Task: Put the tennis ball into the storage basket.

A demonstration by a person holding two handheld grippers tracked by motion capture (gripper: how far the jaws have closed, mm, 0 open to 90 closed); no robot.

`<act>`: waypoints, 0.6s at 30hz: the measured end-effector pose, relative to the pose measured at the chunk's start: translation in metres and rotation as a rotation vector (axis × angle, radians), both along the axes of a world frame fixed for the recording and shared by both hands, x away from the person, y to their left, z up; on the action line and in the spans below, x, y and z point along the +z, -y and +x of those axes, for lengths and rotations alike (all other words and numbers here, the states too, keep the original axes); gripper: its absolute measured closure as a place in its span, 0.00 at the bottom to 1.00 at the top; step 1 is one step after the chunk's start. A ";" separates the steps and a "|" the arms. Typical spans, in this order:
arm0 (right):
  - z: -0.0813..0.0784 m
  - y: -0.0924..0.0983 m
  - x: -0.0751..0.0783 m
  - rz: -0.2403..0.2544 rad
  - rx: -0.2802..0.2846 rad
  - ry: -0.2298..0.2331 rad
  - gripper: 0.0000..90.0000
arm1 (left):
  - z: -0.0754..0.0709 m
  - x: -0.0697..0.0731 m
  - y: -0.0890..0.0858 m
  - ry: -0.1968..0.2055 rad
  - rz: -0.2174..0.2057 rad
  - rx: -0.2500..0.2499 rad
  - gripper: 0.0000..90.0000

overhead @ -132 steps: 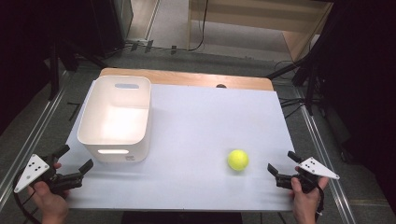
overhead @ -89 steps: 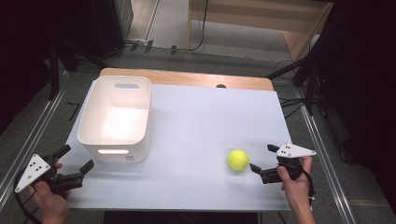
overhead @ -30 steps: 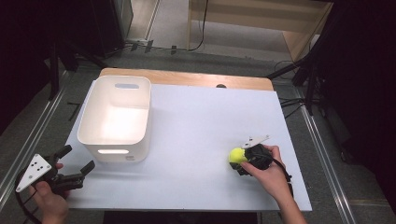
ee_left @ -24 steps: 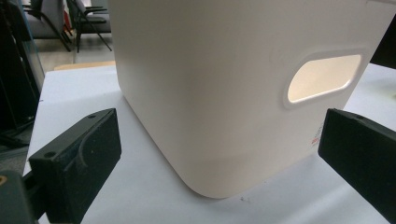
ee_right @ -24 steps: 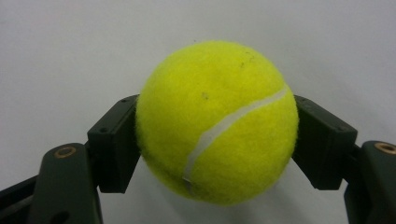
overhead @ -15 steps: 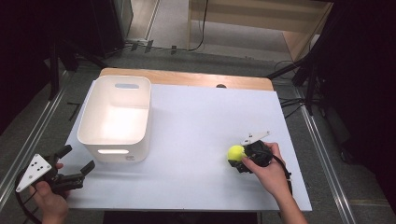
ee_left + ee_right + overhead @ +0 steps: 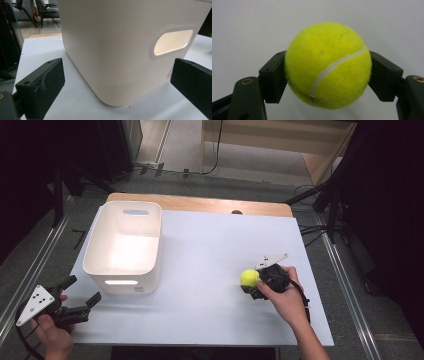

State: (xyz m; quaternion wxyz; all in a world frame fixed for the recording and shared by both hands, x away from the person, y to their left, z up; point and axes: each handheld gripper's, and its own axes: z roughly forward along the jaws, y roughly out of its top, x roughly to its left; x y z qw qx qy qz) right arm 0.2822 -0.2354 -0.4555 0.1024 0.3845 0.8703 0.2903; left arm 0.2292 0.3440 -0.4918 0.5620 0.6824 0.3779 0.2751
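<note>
Big white table (image 7: 200,320) w/ a wooden strip along its far edge. On the left half sits the white bin (image 7: 125,245), tall, rounded corners, a handle slot cut in the near wall and another in the far wall; nothing visible inside from the high view. In the left gripper view the bin's (image 7: 112,50) near corner looms close, the lit slot off to the right.

Left gripper (image 7: 77,300) hangs at the near-left corner of the table, just short of the bin, not touching it. Jaws wide apart, nothing between them; in its own view the left gripper (image 7: 117,85) shows one black pad on each side w/ the bin corner in the gap beyond.

Right gripper (image 7: 252,285) is over the right half of the table, well apart from the bin, pointing left. Jaws clamped on the tennis ball (image 7: 249,278), yellow-green, one pad on each side. The right gripper (image 7: 327,77) view confirms: both pads press the ball (image 7: 328,65) at its middle, white seam curving across the front, plain white table behind.
</note>
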 end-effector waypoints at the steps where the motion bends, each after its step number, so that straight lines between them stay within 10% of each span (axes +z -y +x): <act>1: 0.002 -0.002 0.002 0.006 0.003 -0.006 0.26 | 0.000 0.000 0.000 0.000 0.002 -0.001 0.00; 18: 0.012 -0.018 0.015 0.024 0.036 0.004 0.26 | -0.001 0.000 0.000 0.005 -0.001 -0.008 0.00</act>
